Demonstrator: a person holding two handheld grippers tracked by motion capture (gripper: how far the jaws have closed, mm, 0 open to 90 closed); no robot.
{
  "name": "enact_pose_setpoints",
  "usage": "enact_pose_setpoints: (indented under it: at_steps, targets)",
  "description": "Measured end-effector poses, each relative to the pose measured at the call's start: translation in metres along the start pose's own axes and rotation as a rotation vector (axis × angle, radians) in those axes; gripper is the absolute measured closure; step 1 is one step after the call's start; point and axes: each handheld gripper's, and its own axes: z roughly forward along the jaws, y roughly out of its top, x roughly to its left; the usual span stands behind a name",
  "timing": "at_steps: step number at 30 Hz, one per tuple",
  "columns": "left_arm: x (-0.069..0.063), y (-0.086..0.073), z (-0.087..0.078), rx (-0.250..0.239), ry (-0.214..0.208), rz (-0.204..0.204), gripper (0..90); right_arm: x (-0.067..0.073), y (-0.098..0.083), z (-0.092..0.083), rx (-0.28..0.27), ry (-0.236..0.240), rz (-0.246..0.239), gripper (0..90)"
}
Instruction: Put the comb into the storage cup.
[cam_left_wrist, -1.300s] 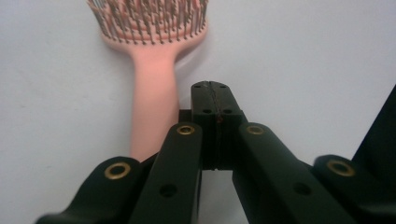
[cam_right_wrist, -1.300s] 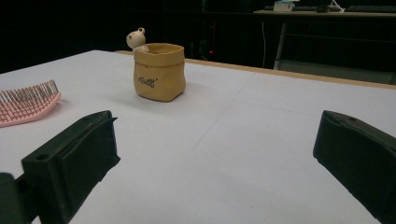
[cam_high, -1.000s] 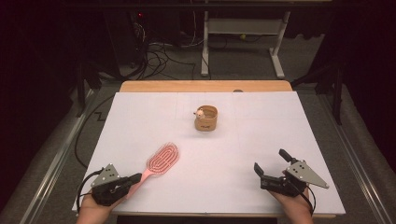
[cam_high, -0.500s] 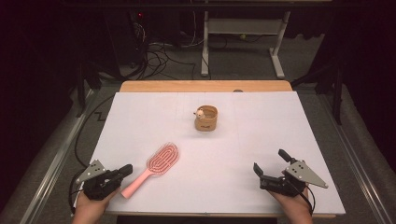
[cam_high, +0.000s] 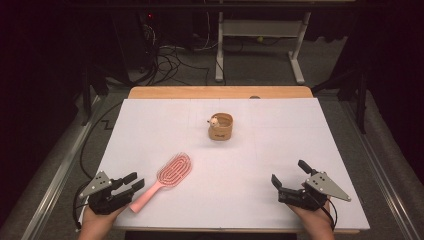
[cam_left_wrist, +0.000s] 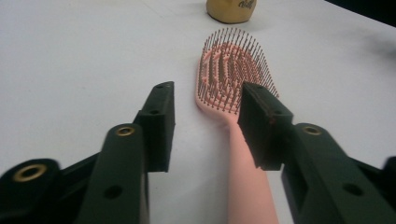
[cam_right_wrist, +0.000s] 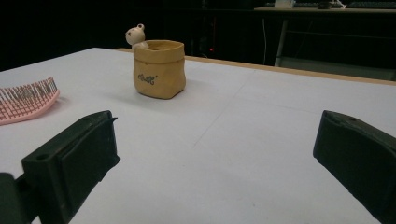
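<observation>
Left gripper (cam_high: 134, 182) low, level, jaws just opening astride hairbrush (cam_high: 162, 180) handle.

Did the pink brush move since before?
No. The pink brush lies in the same spot, below and left of the little pot, as before.

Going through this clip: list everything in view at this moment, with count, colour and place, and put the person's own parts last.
hairbrush: one, pink, bristles up, near left of the table, handle toward the left claw.
pot: one, tan, upright, mid table toward the far side.
bear figure: one, cream, at the pot's rim.
table: one, white top with a wooden far edge.
desk frame: one, white, on the floor beyond the table.
cables: several, dark, on the floor at far left.
left claw: one, black, jaws have just been opening, the brush handle lies between them, pads off it.
right claw: one, black, open, near right of the table.
</observation>
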Motion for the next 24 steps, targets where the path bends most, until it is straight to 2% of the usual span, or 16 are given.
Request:
enact_pose_setpoints:
  at_steps: [6, 14, 17, 20, 24]
  targets:
    - [-0.0004, 0.0014, -0.0009, -0.019, 0.005, 0.008, 39.8, -0.0002, 0.0001, 0.0000, 0.000, 0.000, -0.004, 0.4]
    - [-0.0032, 0.0036, -0.0002, -0.036, 0.052, 0.027, 23.1, 0.0001, 0.0005, -0.0002, -0.001, -0.002, -0.014, 0.4]
    - [-0.0032, 0.0042, -0.0001, -0.055, 0.045, 0.025, 18.4, 0.0001, 0.0006, -0.0002, -0.001, -0.002, -0.015, 0.4]
    - [-0.0025, 0.0045, 0.0020, -0.040, 0.035, 0.022, 16.0, 0.0000, 0.0006, -0.0004, -0.001, -0.003, -0.015, 0.4]
    - [-0.0021, 0.0047, 0.0035, -0.047, 0.029, 0.015, 13.2, -0.0004, 0.0006, -0.0005, -0.002, -0.004, -0.015, 0.4]
